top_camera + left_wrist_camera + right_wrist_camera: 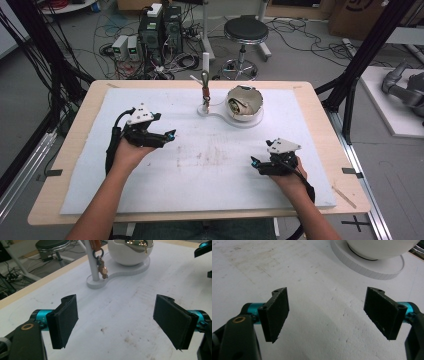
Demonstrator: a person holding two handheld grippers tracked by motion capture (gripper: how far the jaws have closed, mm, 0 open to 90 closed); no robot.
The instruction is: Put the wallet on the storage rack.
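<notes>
A white stand (216,114) rests at the back middle of the foam board, with a thin post (205,85) and a round white bowl (244,102) holding metallic bits. A brown keychain (102,267) hangs on the post (92,262) beside the bowl (131,255). My left gripper (170,135) hovers left of centre, pointing toward the stand, open with nothing between its pads (66,317). My right gripper (255,162) sits near the front right, open and empty (325,307), with the bowl (382,247) and its base (372,267) just ahead.
A white foam board (200,170) covers most of the wooden table (75,150). Behind the table stand a black stool (245,32), computer boxes (160,30) and tangled cables on the floor. Black frame posts (360,60) flank both sides.
</notes>
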